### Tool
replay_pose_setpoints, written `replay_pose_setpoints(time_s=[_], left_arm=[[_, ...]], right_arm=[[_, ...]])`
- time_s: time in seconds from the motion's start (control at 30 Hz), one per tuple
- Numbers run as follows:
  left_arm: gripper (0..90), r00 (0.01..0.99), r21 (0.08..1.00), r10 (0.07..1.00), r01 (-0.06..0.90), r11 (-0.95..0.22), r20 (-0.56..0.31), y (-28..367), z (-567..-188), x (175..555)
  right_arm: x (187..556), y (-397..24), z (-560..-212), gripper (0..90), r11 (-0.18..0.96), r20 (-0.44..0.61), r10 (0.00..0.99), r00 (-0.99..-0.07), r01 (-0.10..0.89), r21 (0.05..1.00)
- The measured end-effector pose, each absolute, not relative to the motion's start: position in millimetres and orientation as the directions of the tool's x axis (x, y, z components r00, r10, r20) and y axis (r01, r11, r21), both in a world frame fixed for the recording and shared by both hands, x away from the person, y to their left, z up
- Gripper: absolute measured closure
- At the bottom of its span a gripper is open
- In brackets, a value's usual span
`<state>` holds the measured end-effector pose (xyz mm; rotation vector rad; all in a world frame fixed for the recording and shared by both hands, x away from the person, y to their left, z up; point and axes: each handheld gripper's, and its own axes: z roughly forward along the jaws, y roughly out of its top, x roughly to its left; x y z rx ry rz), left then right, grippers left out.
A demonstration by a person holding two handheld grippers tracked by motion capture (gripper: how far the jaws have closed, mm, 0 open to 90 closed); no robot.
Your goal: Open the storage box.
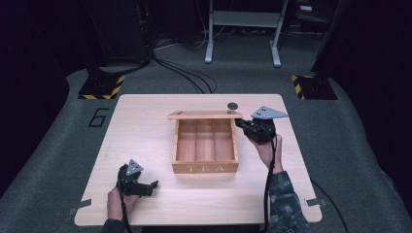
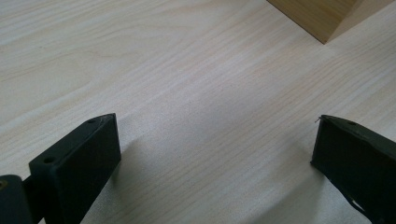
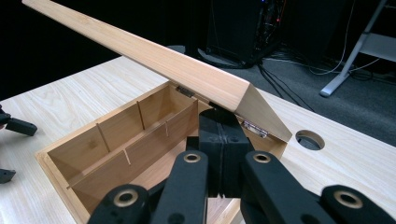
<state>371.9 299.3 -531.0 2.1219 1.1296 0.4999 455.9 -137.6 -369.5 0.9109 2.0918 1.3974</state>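
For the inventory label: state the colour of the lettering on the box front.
White "TEA" lettering on the light wooden box; high view shows it best.

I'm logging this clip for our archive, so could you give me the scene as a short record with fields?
surface: pale wooden table with a round hole near its far edge
main object: light wooden box marked TEA, divided into compartments, all empty
lid: hinged wooden lid, raised and tilted
right gripper: jaws shut, tips under the lid's edge at the box's hinge corner
left gripper: jaws open, nothing between them, over bare table near the box's corner
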Motion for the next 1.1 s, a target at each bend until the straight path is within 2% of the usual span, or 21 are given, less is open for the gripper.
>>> replay_pose_setpoints(time_s=[1.1], left_arm=[[0.8, 0.551, 0.714, 0.834, 0.574, -0.401, 0.026, 299.5, -530.9, 372.1]], right_arm=[[454.9, -137.8, -369.9, 89.8, 0.263, -0.013, 0.736, -0.677, 0.267, 0.927]])
